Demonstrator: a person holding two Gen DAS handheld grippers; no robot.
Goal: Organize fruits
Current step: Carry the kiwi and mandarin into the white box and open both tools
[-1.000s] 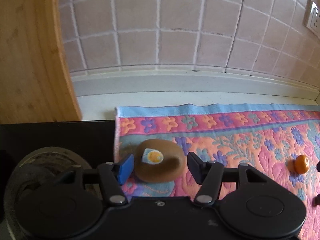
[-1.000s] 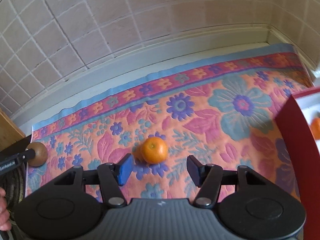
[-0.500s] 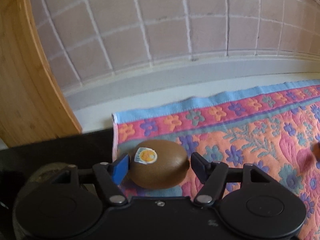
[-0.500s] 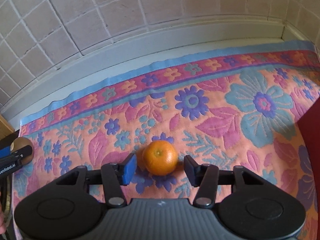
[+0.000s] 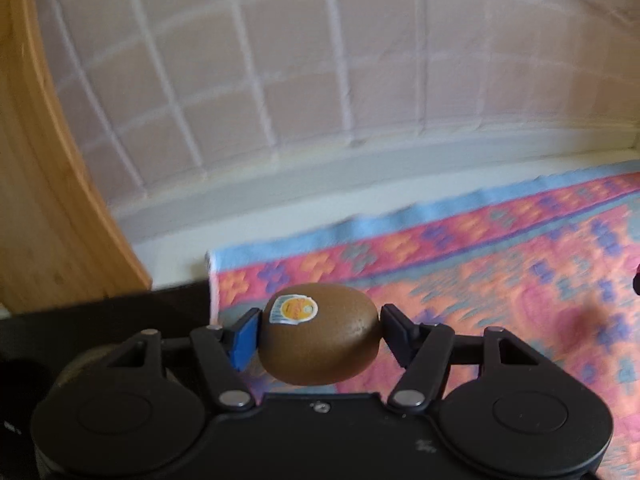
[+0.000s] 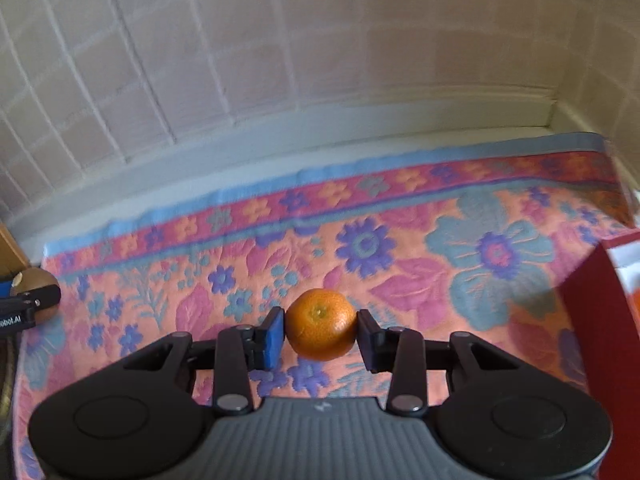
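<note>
The left hand-held gripper [image 5: 318, 338] is clamped on a kiwi [image 5: 318, 338], whose long axis runs straight across between the two pads (sticker facing up), above the left edge of the flowered cloth [image 5: 500, 256]. The right hand-held gripper [image 6: 321, 330] grips a tangerine [image 6: 321, 324] over the middle of the cloth [image 6: 400, 240]. A red box [image 6: 592, 320] sits at that cloth's right end, so the tangerine's hand is much nearer it; the kiwi probably has the whole cloth to cross.
</note>
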